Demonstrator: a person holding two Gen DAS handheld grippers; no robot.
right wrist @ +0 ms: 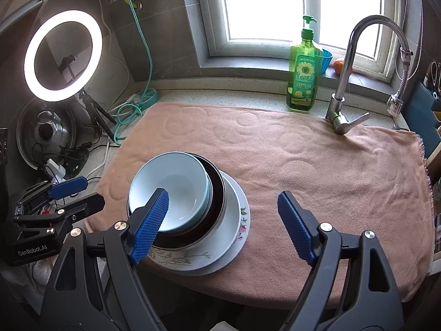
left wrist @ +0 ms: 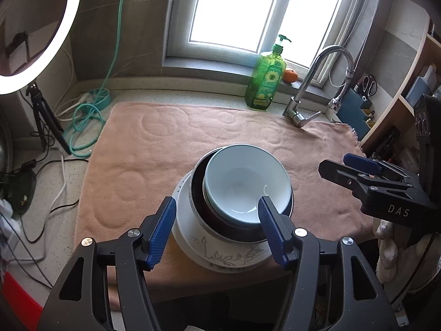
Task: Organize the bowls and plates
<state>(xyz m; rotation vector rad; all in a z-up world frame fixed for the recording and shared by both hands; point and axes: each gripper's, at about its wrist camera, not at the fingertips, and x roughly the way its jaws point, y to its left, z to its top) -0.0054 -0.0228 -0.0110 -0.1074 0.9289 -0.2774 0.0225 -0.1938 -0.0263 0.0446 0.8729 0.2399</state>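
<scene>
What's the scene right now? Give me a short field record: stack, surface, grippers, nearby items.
stack: blue bowl nested in dark bowl, on white bowl, on floral plate
surface: towel on the counter
left gripper: open, straddling the stack's near side
right gripper: open, beside the stack, holding nothing
nearby: soap bottle, faucet, ring light
</scene>
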